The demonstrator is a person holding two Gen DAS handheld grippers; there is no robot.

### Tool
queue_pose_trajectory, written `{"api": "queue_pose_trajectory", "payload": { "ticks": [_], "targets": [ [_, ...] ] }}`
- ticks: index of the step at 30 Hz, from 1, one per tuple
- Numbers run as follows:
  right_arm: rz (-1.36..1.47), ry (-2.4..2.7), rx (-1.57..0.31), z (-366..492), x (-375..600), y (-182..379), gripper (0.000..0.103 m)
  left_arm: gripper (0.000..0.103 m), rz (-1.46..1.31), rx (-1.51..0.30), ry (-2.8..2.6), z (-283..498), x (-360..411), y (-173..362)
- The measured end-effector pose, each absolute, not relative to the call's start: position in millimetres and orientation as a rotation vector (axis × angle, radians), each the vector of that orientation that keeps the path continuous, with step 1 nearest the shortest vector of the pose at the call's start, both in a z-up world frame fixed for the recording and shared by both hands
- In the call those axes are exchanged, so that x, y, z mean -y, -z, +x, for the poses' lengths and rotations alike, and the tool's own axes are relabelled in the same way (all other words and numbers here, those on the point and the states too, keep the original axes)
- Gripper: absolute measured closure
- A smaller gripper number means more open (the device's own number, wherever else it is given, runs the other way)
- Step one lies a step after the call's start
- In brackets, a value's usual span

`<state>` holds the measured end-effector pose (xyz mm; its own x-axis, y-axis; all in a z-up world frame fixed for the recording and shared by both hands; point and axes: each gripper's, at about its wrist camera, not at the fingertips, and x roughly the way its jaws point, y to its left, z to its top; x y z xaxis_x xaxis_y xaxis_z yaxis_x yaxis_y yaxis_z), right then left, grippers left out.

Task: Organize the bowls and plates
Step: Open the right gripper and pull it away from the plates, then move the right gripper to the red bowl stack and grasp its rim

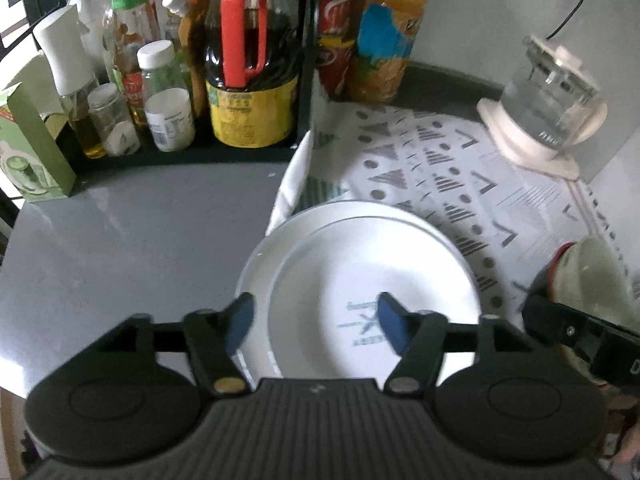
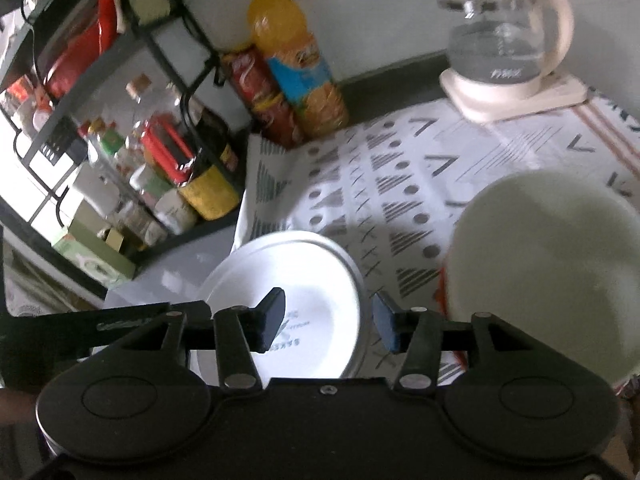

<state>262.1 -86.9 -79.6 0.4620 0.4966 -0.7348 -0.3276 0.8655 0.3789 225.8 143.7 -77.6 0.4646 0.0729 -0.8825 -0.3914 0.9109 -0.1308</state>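
Note:
Two white plates (image 1: 360, 264) lie stacked, half on the grey counter and half on a patterned cloth (image 1: 460, 168); the upper one has a grey logo. My left gripper (image 1: 315, 318) hovers open over the stack's left side, its blue pads clear of the rim. In the right wrist view the same plates (image 2: 288, 272) sit below my right gripper (image 2: 329, 318), which is open over their right rim with nothing pressed. A pale green bowl (image 2: 552, 264) with a red underside stands on the cloth just right of the plates, and also shows in the left wrist view as the bowl (image 1: 588, 276).
A black rack (image 1: 180, 158) of sauce bottles and jars lines the back left. An orange drink bottle (image 1: 392, 32) and a red can (image 1: 334, 40) stand by the wall. A glass kettle (image 2: 504, 44) on a white base sits back right. Bare grey counter (image 1: 140, 240) spreads to the left.

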Motion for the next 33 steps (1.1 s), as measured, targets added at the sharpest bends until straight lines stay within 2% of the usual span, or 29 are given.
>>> {"api": "queue_pose_trajectory", "payload": {
  "ticks": [6, 15, 18, 26, 33],
  "targets": [
    [0.237, -0.448, -0.912, 264.5, 116.7, 69.2, 0.037, 0.021, -0.335, -1.022, -0.264, 229.7, -125.4, 63.9],
    [0.273, -0.281, -0.841, 262.6, 167.6, 63.7, 0.007, 0.020, -0.316, -0.993, -0.162, 248.0, -86.1, 53.1],
    [0.280, -0.245, -0.841, 261.8, 181.9, 65.7, 0.003, 0.020, -0.314, -1.000, -0.122, 256.8, -73.3, 53.2],
    [0.311, -0.139, -0.845, 255.9, 218.0, 74.9, 0.000, 0.020, -0.304, -1.006, -0.011, 274.7, -38.6, 53.7],
    [0.342, -0.070, -0.872, 255.4, 240.1, 88.2, 0.000, 0.016, -0.310, -1.006, 0.075, 289.3, -14.3, 57.7]
  ]
}}
